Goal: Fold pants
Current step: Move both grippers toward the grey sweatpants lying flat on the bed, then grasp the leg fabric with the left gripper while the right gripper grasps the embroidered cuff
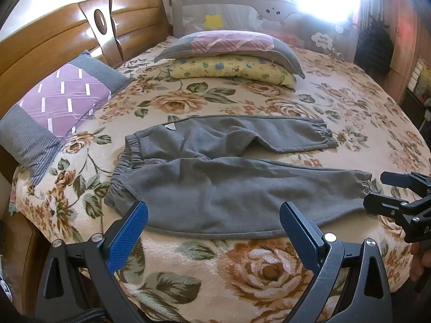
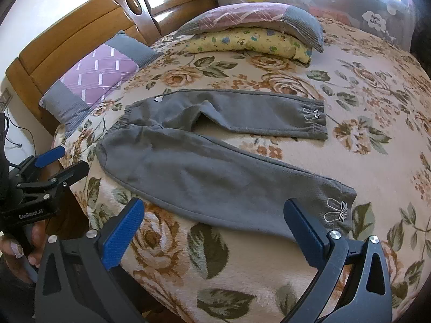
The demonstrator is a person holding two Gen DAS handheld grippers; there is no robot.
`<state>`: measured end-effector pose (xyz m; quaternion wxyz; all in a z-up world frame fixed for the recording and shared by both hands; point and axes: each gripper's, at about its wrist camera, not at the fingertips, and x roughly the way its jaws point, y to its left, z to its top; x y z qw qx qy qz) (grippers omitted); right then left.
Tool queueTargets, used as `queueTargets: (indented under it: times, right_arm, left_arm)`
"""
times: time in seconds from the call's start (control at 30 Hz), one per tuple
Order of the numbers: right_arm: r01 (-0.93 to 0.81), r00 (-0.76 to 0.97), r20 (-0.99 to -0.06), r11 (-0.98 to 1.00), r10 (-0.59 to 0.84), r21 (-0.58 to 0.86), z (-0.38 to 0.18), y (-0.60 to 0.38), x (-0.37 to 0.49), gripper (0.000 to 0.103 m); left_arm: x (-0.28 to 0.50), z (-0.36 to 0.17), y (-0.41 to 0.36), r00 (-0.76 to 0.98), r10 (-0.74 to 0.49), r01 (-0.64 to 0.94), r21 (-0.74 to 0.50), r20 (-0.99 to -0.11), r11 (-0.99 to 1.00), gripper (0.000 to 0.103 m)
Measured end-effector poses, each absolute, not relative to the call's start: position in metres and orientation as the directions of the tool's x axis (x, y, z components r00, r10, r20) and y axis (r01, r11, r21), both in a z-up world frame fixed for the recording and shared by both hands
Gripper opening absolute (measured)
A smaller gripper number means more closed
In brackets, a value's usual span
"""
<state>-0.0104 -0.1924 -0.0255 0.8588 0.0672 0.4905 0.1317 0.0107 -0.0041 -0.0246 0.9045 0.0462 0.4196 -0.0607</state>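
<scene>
Blown-out window glare top right, fisheye-curved edges, dark vignetted corners

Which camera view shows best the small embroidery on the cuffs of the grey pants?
The right wrist view: the white embroidery on both cuffs of the pants is sharp there. In the left wrist view it is not discernible.

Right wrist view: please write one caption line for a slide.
Open right hand-held gripper above grey pants lying flat, unfolded, on a floral bed.

Both claws hover with jaws spread wide and nothing between them: the left claw (image 1: 214, 220) low at one side, the right claw (image 2: 214, 216) alongside (each hand-held, fingers (image 2: 16, 250) wrapping the left handle).
</scene>
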Motion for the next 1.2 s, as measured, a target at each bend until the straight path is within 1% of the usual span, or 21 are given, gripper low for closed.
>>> queueTargets:
  times: [0.07, 0.2, 0.4, 0.6, 0.77, 0.87, 0.97, 1.1, 1.2]
  right_arm:
    - [-0.157, 0.479, -0.827, 0.956, 0.293, 0.248, -0.027, -0.194, -0.009, 0.103]
    - [-0.138, 0.461, -0.835, 0.954, 0.301, 0.267, -0.035, -0.202, -0.004, 0.103]
    - [-0.121, 0.45, -0.84, 0.952, 0.304, 0.28, -0.043, -0.211, 0.004, 0.103]
    - [-0.122, 0.442, -0.845, 0.953, 0.302, 0.277, -0.052, -0.221, 0.019, 0.103]
    - [-0.108, 0.446, -0.846, 0.955, 0.294, 0.275, -0.058, -0.236, 0.039, 0.103]
    - [-0.103, 0.442, -0.85, 0.957, 0.287, 0.27, -0.062, -0.245, 0.052, 0.103]
    - [-0.096, 0.434, -0.858, 0.961, 0.275, 0.26, -0.066, -0.253, 0.066, 0.103]
    - [-0.093, 0.425, -0.866, 0.965, 0.262, 0.246, -0.07, -0.264, 0.087, 0.103]
    - [-0.092, 0.421, -0.872, 0.968, 0.25, 0.233, -0.074, -0.273, 0.106, 0.103]
  left_arm:
    - [0.013, -0.027, -0.004, 0.632, -0.087, 0.16, 0.019, -0.77, 0.987, 0.099]
    - [0.02, -0.033, -0.004, 0.594, -0.18, 0.207, -0.067, -0.784, 0.976, 0.099]
    - [0.031, -0.041, -0.01, 0.575, -0.196, 0.234, -0.07, -0.794, 0.97, 0.099]
    - [0.058, -0.051, -0.009, 0.531, -0.253, 0.252, -0.135, -0.809, 0.958, 0.099]
    - [0.082, -0.054, -0.016, 0.536, -0.257, 0.308, -0.098, -0.804, 0.946, 0.099]
    - [0.091, -0.052, -0.019, 0.545, -0.296, 0.356, -0.103, -0.784, 0.929, 0.099]
    - [0.108, -0.055, -0.026, 0.521, -0.321, 0.399, -0.106, -0.791, 0.911, 0.099]
    - [0.137, -0.058, -0.036, 0.51, -0.287, 0.427, -0.051, -0.811, 0.903, 0.098]
    - [0.163, -0.061, -0.043, 0.494, -0.281, 0.45, -0.034, -0.823, 0.892, 0.097]
